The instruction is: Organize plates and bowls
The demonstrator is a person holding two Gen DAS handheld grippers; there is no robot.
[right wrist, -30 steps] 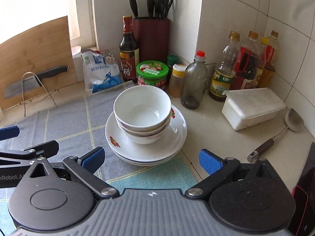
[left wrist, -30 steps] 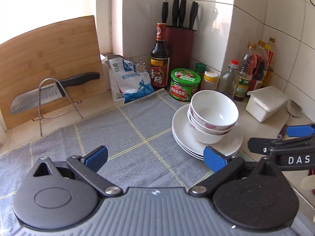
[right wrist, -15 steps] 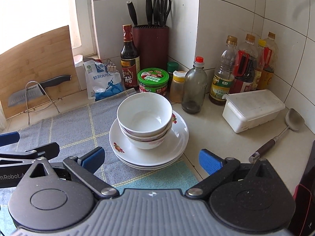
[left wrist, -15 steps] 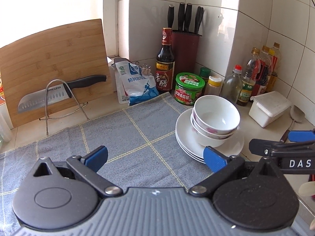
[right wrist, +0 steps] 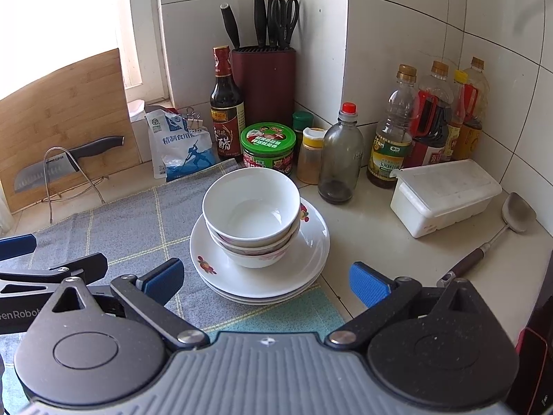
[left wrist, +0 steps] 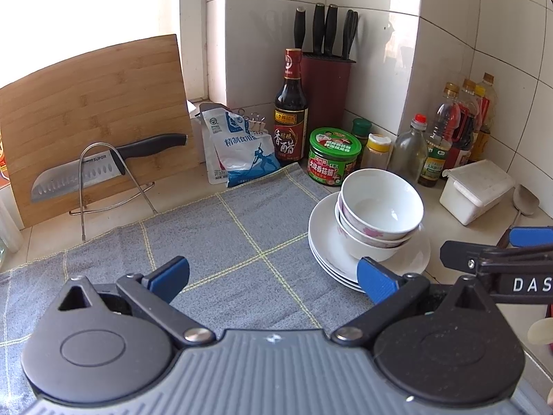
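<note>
Right claw [right wrist: 264,282] gaping wide, empty, hovering just short of stacked bowls [right wrist: 251,214] on plates [right wrist: 311,259], dead ahead; left claw [left wrist: 273,276] likewise wide, lying farther left.

White floral bowls [right wrist: 251,207], grey checked cloth [left wrist: 221,242]

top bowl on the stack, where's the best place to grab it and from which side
Probably by the rim. The top bowl sits nested in the bowls below on the plates, so only its upper wall and lip are free. Its near rim faces the open right gripper, which could come from the front, one finger inside and one outside, then lift straight up.
</note>
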